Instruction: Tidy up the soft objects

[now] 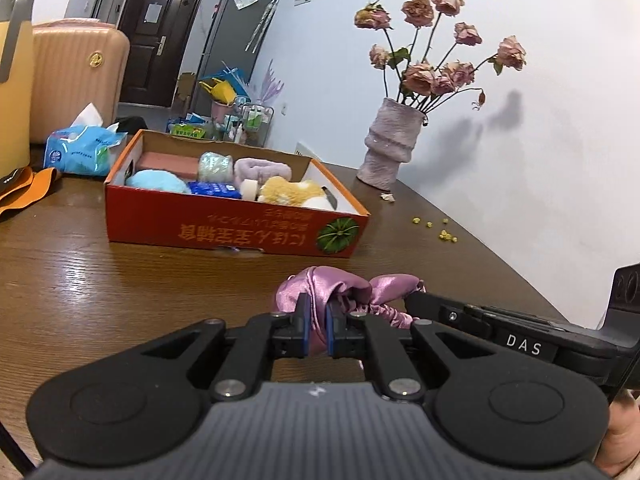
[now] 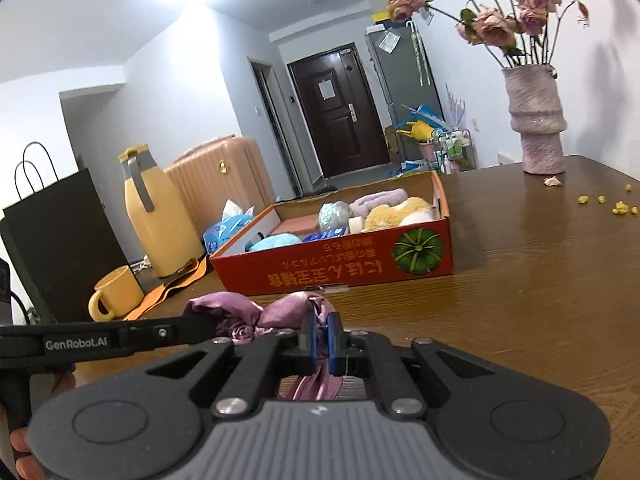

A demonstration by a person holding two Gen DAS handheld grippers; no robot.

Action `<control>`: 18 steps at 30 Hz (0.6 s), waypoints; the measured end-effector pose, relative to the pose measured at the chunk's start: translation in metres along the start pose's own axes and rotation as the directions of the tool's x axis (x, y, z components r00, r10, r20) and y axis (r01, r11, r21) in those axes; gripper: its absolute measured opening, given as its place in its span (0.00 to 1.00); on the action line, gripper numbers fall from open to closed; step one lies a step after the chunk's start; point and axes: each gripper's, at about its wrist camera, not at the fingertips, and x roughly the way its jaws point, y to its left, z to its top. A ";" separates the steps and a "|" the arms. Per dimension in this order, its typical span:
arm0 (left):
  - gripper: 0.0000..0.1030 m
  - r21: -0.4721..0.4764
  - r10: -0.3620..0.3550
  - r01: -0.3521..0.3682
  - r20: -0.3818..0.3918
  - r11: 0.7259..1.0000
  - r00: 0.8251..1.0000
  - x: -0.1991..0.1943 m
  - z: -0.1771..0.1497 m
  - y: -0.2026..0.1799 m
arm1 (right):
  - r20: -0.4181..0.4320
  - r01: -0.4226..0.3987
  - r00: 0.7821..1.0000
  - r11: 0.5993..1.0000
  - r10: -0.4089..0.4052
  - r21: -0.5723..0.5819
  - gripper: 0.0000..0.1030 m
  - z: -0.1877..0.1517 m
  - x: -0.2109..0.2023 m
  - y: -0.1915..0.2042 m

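left gripper [image 1: 317, 312]: pinching tight on purple satin cloth [image 1: 344, 286]
right gripper [image 2: 320, 330]: clamping the same cloth's other end
cloth axis: stretching crosswise between both grippers, before red box [image 2: 340, 268]

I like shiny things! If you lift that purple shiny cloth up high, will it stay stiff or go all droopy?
Probably droopy: the purple satin cloth is bunched in soft folds between the left gripper and right gripper, both shut on it. Its glossy sheen suggests it could slip. It looks light, with thin, gathered fabric.
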 end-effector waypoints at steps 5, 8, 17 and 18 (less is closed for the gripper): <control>0.08 0.005 0.003 -0.003 0.001 1.000 1.000 0.010 0.017 -0.007 | 0.030 0.003 1.000 1.000 -0.002 -0.031 0.05 0.015 0.003 -0.007; 0.08 0.008 0.007 -0.008 0.045 1.000 0.999 0.022 0.048 -0.007 | 0.078 0.000 0.997 0.997 0.006 -0.080 0.05 0.045 0.016 -0.009; 0.08 -0.075 0.109 -0.106 0.036 0.992 0.993 0.119 0.129 0.032 | 0.044 -0.014 0.999 0.986 0.022 -0.169 0.05 0.134 0.130 -0.028; 0.08 -0.089 0.126 -0.123 0.020 0.988 0.992 0.132 0.132 0.038 | 0.028 -0.011 0.999 0.985 0.016 -0.174 0.05 0.138 0.145 -0.031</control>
